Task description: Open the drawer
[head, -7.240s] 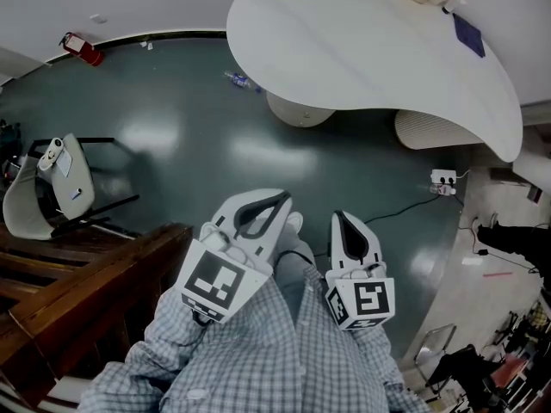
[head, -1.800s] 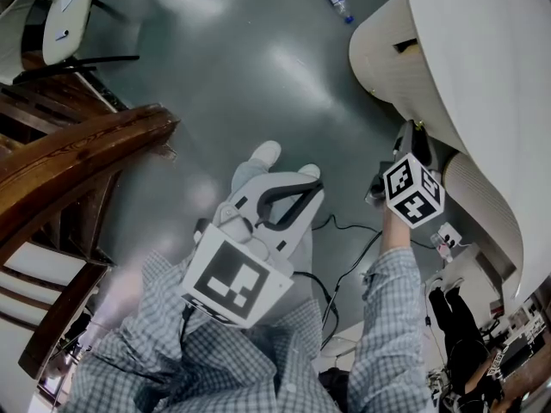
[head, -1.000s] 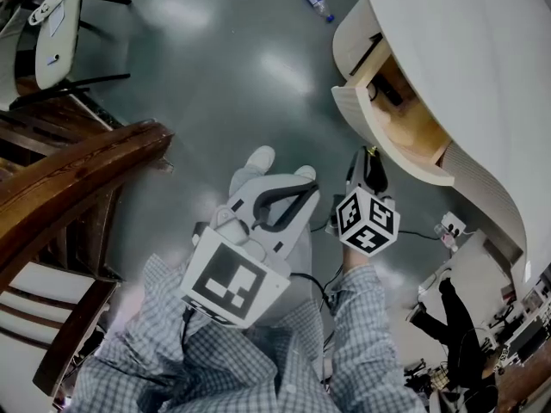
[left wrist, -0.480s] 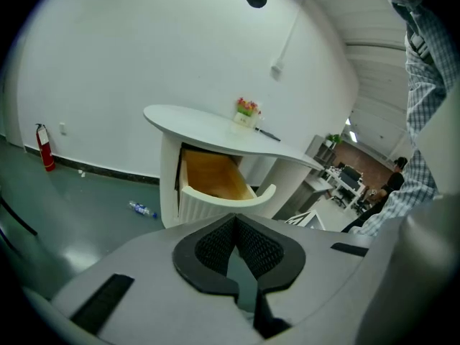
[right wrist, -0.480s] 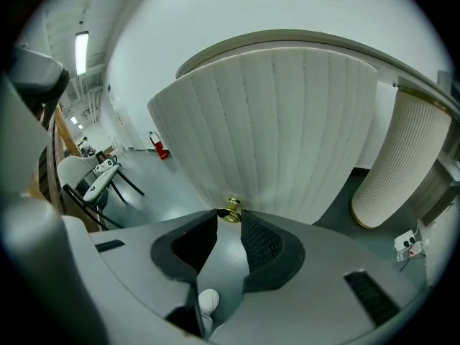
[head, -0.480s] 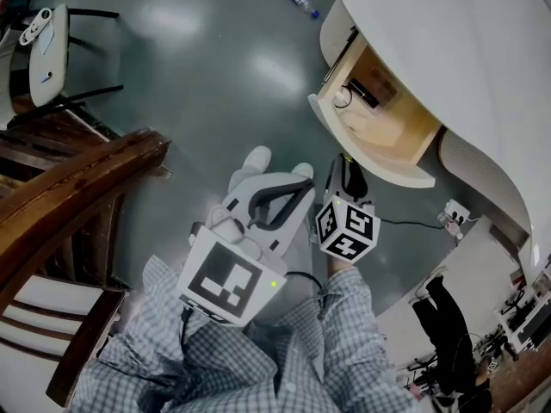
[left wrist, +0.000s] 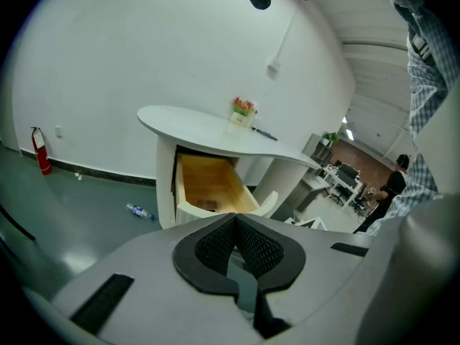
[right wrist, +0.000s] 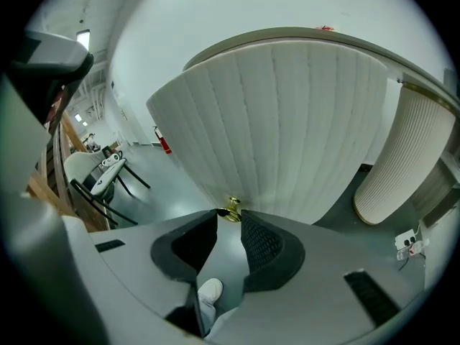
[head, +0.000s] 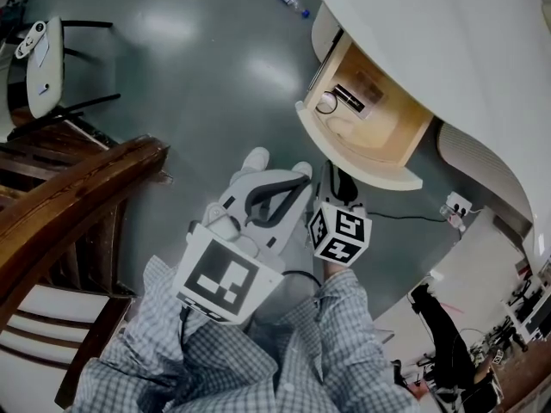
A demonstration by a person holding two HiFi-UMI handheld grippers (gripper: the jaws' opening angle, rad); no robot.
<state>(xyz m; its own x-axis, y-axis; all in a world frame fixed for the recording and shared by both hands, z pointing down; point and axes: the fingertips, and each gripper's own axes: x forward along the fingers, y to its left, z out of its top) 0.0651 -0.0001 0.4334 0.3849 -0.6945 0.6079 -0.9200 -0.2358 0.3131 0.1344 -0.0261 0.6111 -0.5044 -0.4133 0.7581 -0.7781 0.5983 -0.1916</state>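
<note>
Head view: drawer [head: 362, 163] stands open beneath the white desk's [head: 448, 50] edge, right gripper [head: 334, 179] at its front. Left gripper view: left gripper [left wrist: 234, 220] jaws meet, empty. Right gripper view: jaws pinch the drawer's brass knob [right wrist: 231, 210].

The drawer [head: 379, 132] juts from under the table [head: 448, 41], straight ahead of the right gripper [head: 332, 174]. Its knob [right wrist: 231, 209] sits between that gripper's jaw tips. The left gripper [head: 297, 181] is just to the left.
</note>
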